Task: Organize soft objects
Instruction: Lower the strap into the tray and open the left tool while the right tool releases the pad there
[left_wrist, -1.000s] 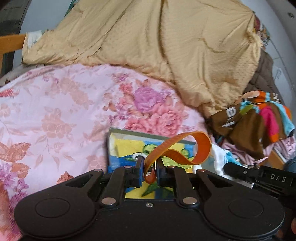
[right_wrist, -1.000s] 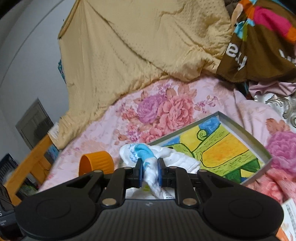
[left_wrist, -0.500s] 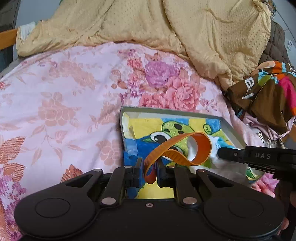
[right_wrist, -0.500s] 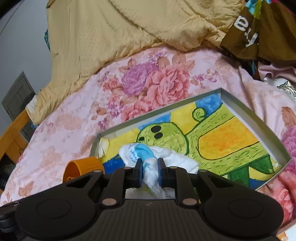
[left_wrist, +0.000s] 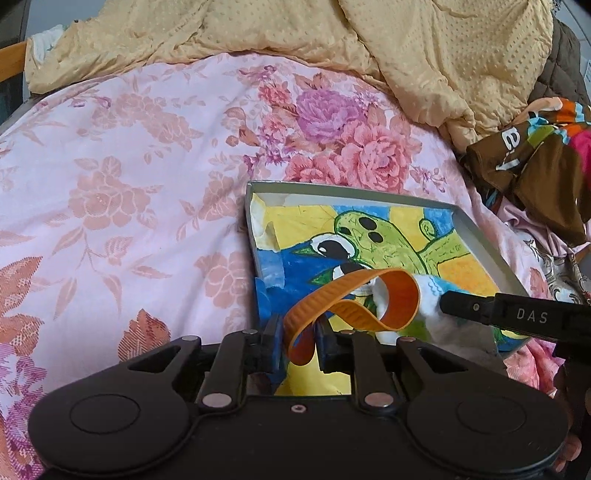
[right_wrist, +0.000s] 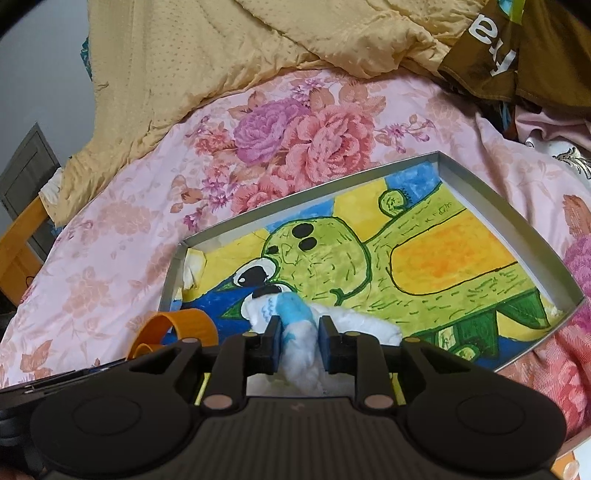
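Observation:
A shallow grey tray (left_wrist: 351, 192) lined with a bright green, yellow and blue drawing lies on the bed. My left gripper (left_wrist: 298, 332) hangs over its near left corner. Its jaws are opening, and the orange rubber band (left_wrist: 399, 295) curls loosely between them, slack against the pads. My right gripper (right_wrist: 298, 332) is over the tray (right_wrist: 303, 194) beside it. Its jaws are opening too, and the white and blue soft cloth (right_wrist: 295, 314) sits between them, resting on the drawing. The orange band (right_wrist: 173, 321) shows at lower left in the right wrist view.
The tray sits on a pink floral bedspread (left_wrist: 129, 166). A tan quilt (left_wrist: 406, 55) is heaped behind it. A brown, multicoloured garment (left_wrist: 535, 162) lies to the right. A wooden bed frame (right_wrist: 18, 251) runs along the left.
Both grippers sank toward the tray, which now looks nearer and fuller in view. Both pairs of jaws have widened, loosening the band and the cloth.

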